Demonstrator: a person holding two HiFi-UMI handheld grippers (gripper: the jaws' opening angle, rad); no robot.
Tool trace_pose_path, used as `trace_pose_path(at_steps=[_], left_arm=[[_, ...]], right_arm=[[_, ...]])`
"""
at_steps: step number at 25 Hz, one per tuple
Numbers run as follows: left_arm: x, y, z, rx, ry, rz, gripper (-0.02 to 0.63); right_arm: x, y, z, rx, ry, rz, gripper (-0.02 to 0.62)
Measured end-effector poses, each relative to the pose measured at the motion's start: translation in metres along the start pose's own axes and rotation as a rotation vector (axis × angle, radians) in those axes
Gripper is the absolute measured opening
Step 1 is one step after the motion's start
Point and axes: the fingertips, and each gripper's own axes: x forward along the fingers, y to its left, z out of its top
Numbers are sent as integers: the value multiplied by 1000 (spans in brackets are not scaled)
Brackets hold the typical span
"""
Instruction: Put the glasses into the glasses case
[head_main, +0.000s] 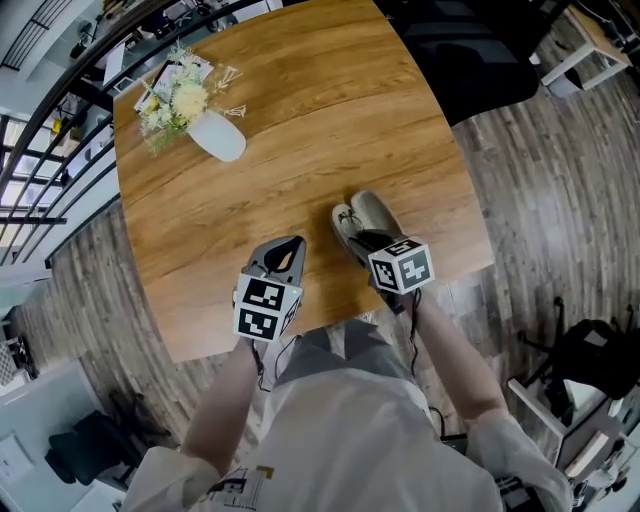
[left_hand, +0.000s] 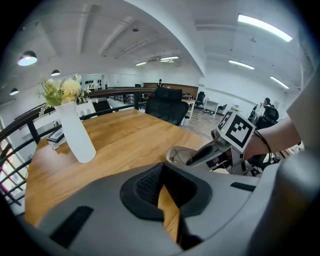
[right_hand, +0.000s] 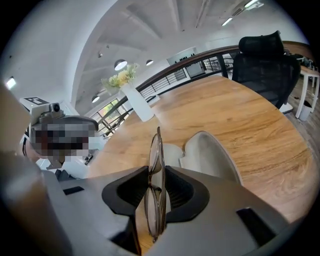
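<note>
The folded glasses (right_hand: 157, 150) stand on edge between the pads of my right gripper (right_hand: 156, 175), which is shut on them. Just beyond it the open beige glasses case (right_hand: 210, 150) lies on the wooden table (head_main: 300, 130), lid up. In the head view the right gripper (head_main: 362, 238) hangs over the case (head_main: 378, 208) near the table's front edge. My left gripper (head_main: 290, 246) is to its left, over bare wood, fingertips together and holding nothing. In its own view the left gripper (left_hand: 161, 187) points at the table, with the case (left_hand: 181, 152) to the right.
A white vase of flowers (head_main: 215, 135) stands at the far left of the table, with a small booklet (head_main: 170, 75) behind it. A black office chair (head_main: 470, 60) sits beyond the table's far right corner. A railing runs along the left side.
</note>
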Motion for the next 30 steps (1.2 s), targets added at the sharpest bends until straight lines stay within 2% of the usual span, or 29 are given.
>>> trace_pose_path(at_steps=[11,16,20,25,30], left_arm=[[-2,4,-24,-59,34,-23,17],[-6,7,-30,-76,44,-27,17],[-8,7,-31,-82,41,-34,17],[-10,4,-28,-71,33,-48,17],[-19,2,-18,-59,8,-53,17]], right_arm=[[42,5,-19,79,127,96,130],[44,-4,-19,79,116,42,147],[35,-21,-19,101,85,-47,187],[21,-24,-13,65,73,-63,261],[-3,-15,5,36,17,-82,264]])
